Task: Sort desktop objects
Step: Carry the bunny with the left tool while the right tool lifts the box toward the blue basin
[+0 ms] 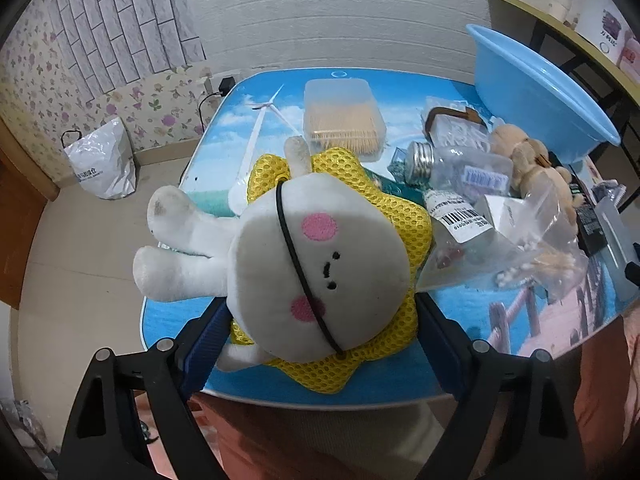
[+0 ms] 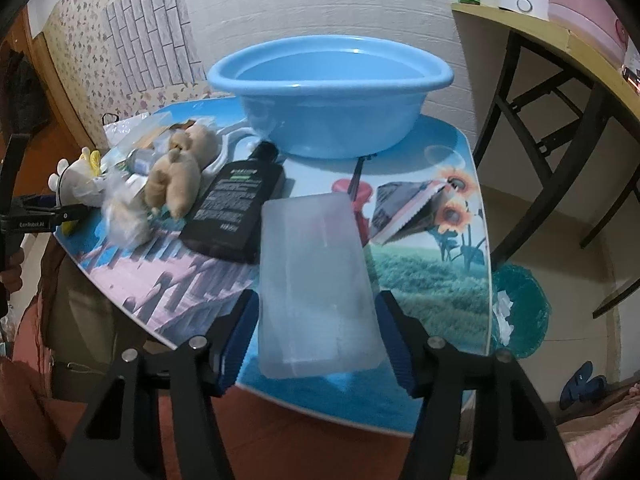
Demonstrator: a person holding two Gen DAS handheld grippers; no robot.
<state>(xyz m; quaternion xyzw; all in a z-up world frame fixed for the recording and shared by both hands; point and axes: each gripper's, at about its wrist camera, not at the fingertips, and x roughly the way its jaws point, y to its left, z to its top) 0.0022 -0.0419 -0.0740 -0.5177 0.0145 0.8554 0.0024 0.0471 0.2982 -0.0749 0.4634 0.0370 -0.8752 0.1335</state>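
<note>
My left gripper (image 1: pixel 320 332) is shut on a white plush toy (image 1: pixel 316 276) with pink cheeks and a yellow mesh collar, held at the near edge of the picture-printed table (image 1: pixel 360 380). My right gripper (image 2: pixel 318 340) is shut on a frosted clear plastic box (image 2: pixel 312 280), held over the table's near edge. A blue basin (image 2: pixel 328 96) stands at the back of the table, beyond the box. The plush toy and left gripper also show in the right wrist view (image 2: pixel 76 188) at far left.
A toothpick box (image 1: pixel 344 120), a clear jar with a metal lid (image 1: pixel 456 164), plastic bags (image 1: pixel 516 240) and a tan teddy bear (image 2: pixel 176 168) crowd the table. A black bottle (image 2: pixel 240 200) and a foil packet (image 2: pixel 404 208) lie near the basin. A wooden shelf (image 2: pixel 560 40) stands right.
</note>
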